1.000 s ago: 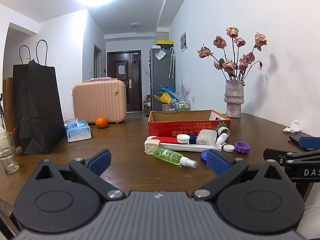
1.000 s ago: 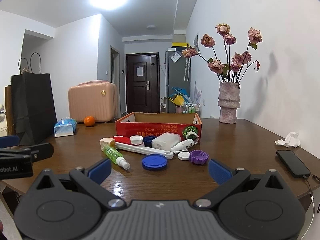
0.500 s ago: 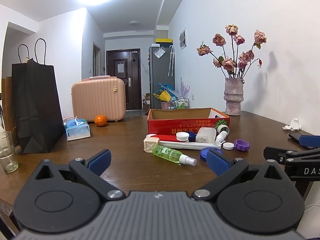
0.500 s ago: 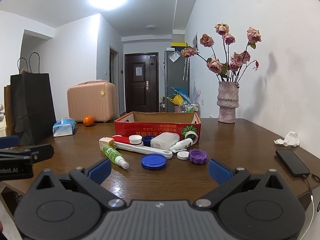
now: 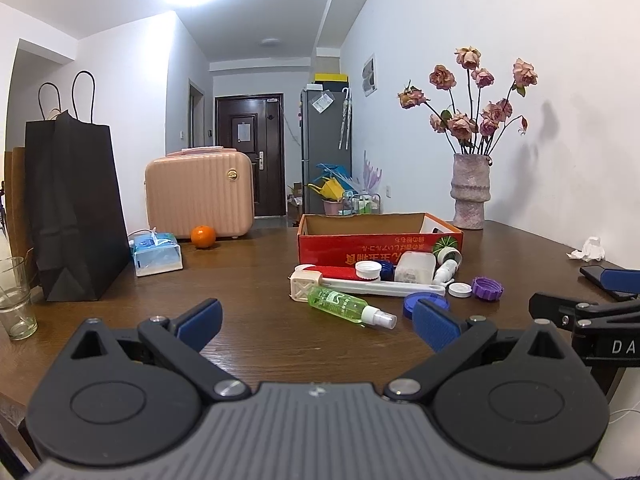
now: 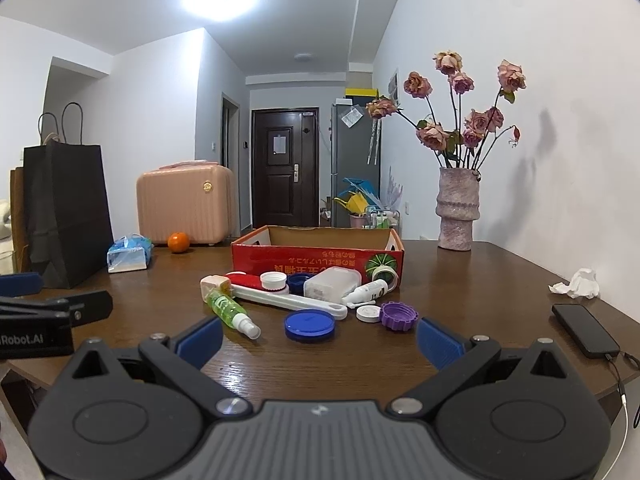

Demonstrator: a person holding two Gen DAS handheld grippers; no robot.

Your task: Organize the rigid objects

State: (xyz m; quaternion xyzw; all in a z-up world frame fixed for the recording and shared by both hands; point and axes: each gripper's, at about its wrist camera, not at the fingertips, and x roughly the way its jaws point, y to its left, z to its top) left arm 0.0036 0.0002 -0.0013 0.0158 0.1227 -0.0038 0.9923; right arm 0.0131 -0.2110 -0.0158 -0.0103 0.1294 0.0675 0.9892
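Observation:
A red cardboard box [image 5: 380, 242] [image 6: 316, 254] stands open on the brown table. In front of it lie a green spray bottle [image 5: 350, 305] [image 6: 230, 311], a long white tool [image 6: 288, 300], a white container [image 6: 332, 286], a blue lid [image 6: 309, 325], a purple cap [image 6: 399, 316], a small white cap [image 6: 368, 313] and a small white bottle [image 6: 366, 292]. My left gripper [image 5: 316, 320] is open and empty, short of the objects. My right gripper [image 6: 318, 338] is open and empty, just short of the blue lid.
A black paper bag [image 5: 72, 208], a glass [image 5: 14, 298], a tissue pack [image 5: 156, 254], an orange [image 5: 203, 236] and a pink case [image 5: 198, 196] stand at the left. A vase of roses [image 6: 458, 208], a crumpled tissue [image 6: 578, 284] and a phone [image 6: 584, 330] are at the right.
Both grippers have drifted slightly; the view has barely shifted. Nothing on the table has moved.

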